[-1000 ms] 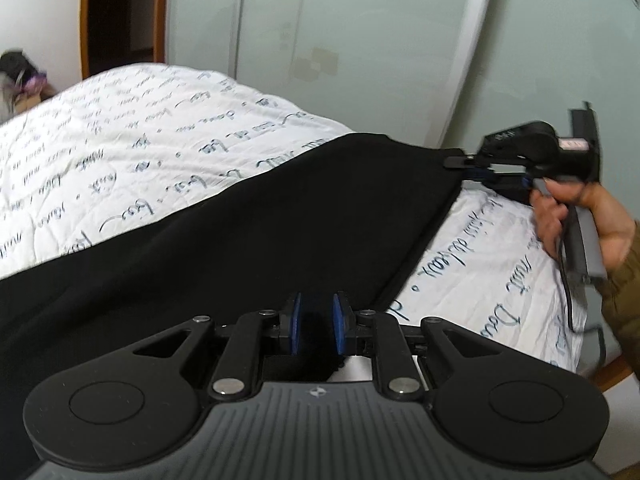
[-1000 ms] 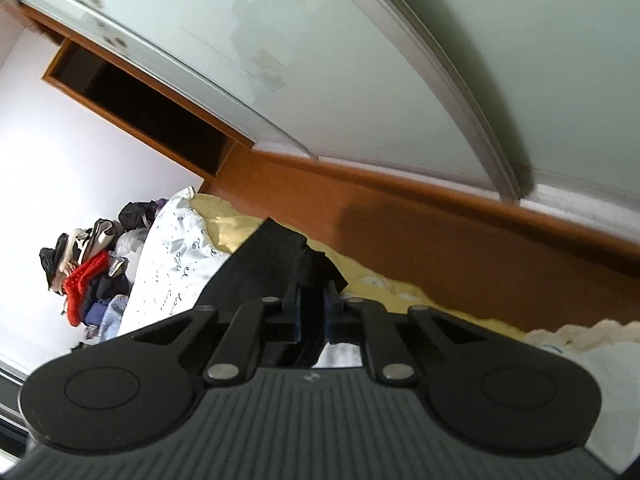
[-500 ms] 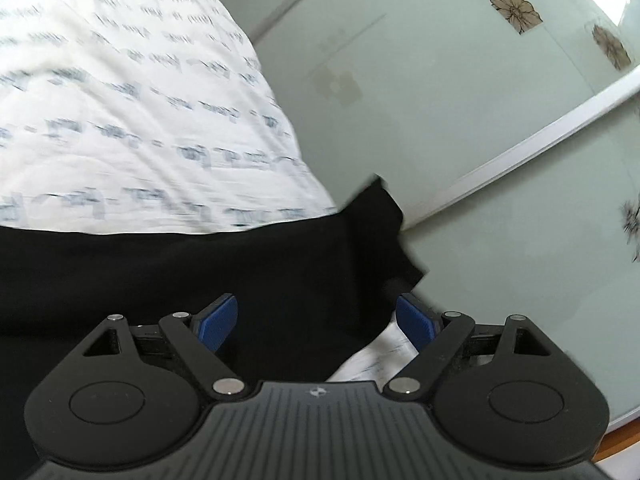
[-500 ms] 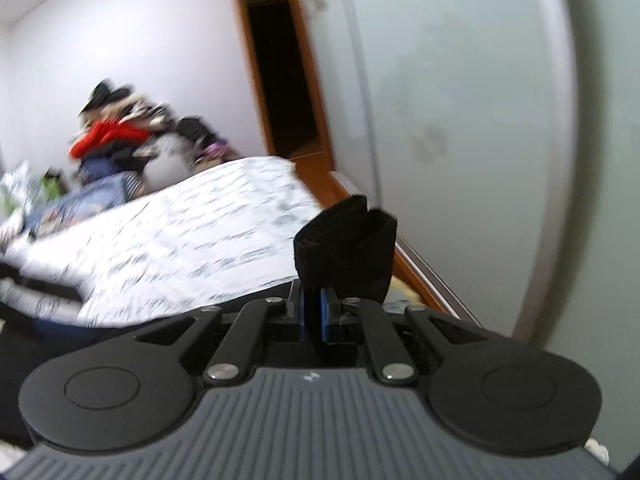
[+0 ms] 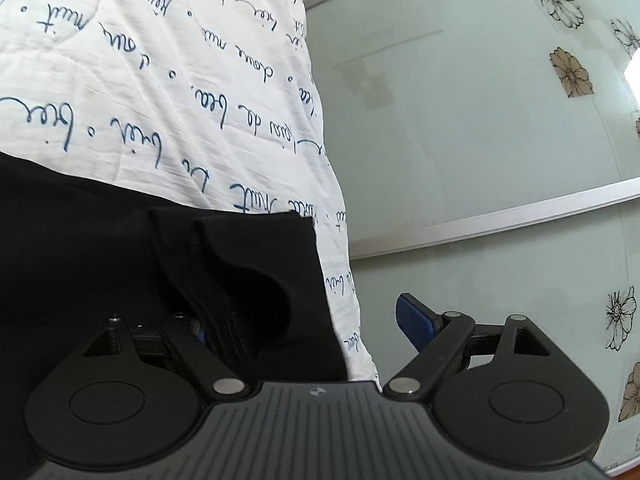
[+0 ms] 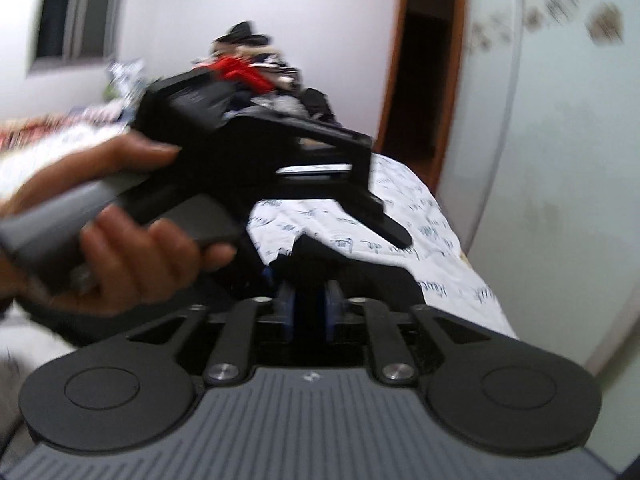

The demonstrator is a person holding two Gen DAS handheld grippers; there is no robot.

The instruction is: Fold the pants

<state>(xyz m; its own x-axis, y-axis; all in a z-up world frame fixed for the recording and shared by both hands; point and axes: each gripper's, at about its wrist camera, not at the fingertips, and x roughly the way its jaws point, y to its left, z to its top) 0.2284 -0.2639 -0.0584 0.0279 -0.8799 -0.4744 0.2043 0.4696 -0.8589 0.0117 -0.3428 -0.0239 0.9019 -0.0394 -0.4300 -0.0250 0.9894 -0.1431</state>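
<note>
The black pants (image 5: 100,264) lie on the white bedspread with blue script (image 5: 160,80); a folded corner with a curled hem sits right before my left gripper (image 5: 308,320). The left gripper is open, its right blue pad (image 5: 416,320) over the bed's edge, its left pad mostly hidden by cloth. In the right wrist view my right gripper (image 6: 308,312) is shut on a bunch of black pants cloth (image 6: 340,264). The left hand and its gripper body (image 6: 248,160) cross close in front of it.
Pale green glass wardrobe doors with flower prints (image 5: 500,120) run along the bed's right side. A heap of clothes (image 6: 248,68) lies at the far end of the bed, near a dark doorway (image 6: 424,80) and a window (image 6: 76,16).
My left gripper let go of the pants and opened, then dropped low over the folded corner. My right gripper swung round with the cloth in it, toward the left hand.
</note>
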